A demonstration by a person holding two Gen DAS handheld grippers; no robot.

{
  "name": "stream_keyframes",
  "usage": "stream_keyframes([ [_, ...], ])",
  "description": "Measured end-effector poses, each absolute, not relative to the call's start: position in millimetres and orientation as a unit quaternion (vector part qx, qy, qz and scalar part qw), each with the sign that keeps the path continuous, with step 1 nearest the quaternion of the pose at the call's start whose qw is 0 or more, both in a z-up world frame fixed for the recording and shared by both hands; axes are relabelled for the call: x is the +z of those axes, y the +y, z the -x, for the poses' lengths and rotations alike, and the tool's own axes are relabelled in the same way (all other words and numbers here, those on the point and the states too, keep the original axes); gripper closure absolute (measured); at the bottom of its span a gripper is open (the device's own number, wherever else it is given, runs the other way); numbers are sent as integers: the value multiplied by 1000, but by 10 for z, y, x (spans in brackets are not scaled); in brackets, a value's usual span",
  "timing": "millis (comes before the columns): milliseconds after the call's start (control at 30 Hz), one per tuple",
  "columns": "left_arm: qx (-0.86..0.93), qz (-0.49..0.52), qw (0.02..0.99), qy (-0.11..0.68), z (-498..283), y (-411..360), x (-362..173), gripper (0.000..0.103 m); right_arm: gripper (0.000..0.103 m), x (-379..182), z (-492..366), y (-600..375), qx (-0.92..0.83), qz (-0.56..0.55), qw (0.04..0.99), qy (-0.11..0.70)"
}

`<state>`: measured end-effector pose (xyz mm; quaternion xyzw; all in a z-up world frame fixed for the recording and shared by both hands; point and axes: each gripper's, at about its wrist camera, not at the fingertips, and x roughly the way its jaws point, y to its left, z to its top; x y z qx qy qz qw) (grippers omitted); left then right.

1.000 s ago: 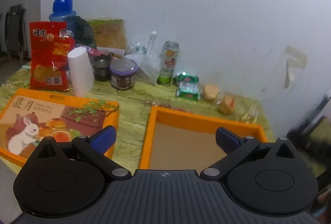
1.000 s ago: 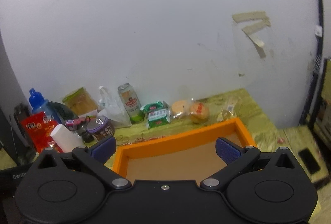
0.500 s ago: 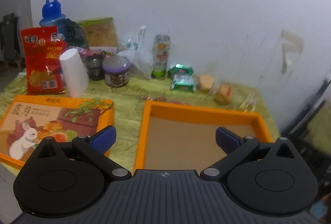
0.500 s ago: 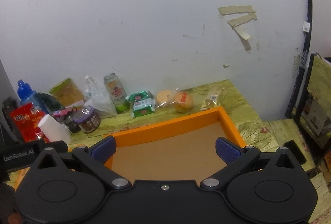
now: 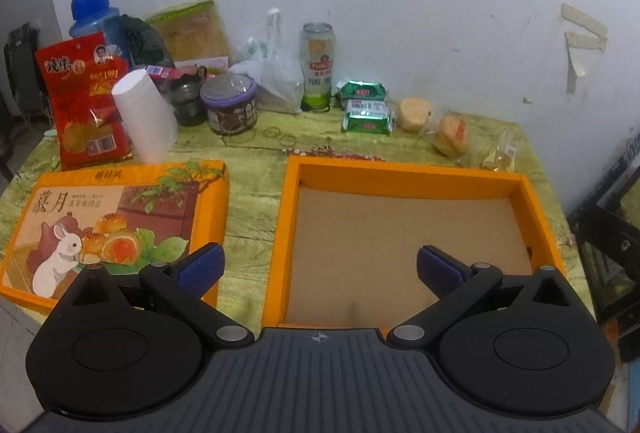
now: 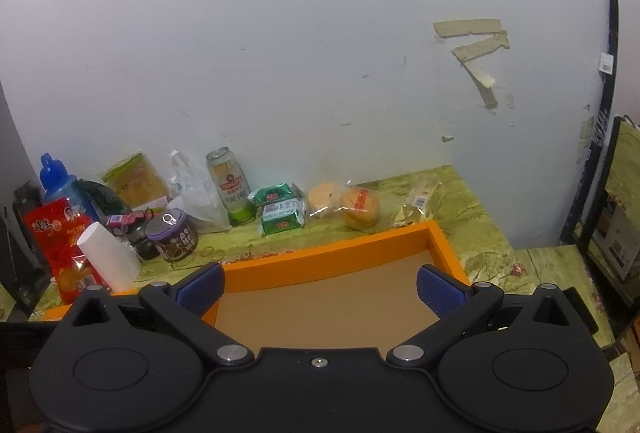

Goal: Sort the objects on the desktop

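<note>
Both the left gripper (image 5: 318, 269) and right gripper (image 6: 318, 287) hold their blue-padded jaws wide apart, gripping nothing, above an open orange cardboard tray (image 5: 404, 167) on the green marbled surface (image 5: 248, 169). At 12 o'clock stands a green-and-silver "TSINGTAO" can (image 5: 317, 67); at 10 o'clock a glossy red snack pouch (image 5: 86, 101) marked "1991".

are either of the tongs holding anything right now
No, nothing is held. The left tongs and the right tongs are both open and empty, above the orange box.

Open orange box (image 5: 404, 173) set near the table's front edge, green packets (image 5: 366, 111) and wrapped pastries (image 5: 452, 135) lined along the back edge.
</note>
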<state>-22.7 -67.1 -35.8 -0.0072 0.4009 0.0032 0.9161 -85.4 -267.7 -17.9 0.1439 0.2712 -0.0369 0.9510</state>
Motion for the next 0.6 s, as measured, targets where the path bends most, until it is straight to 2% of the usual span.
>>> stream_keyframes([
  [333,14,4,911,412,225,-772,-421,0,1,-226,741,-2773,-59,-128,946,291],
  [600,33,5,899,436,225,-829,-512,0,1,-376,668,-2840,-81,-95,930,345],
])
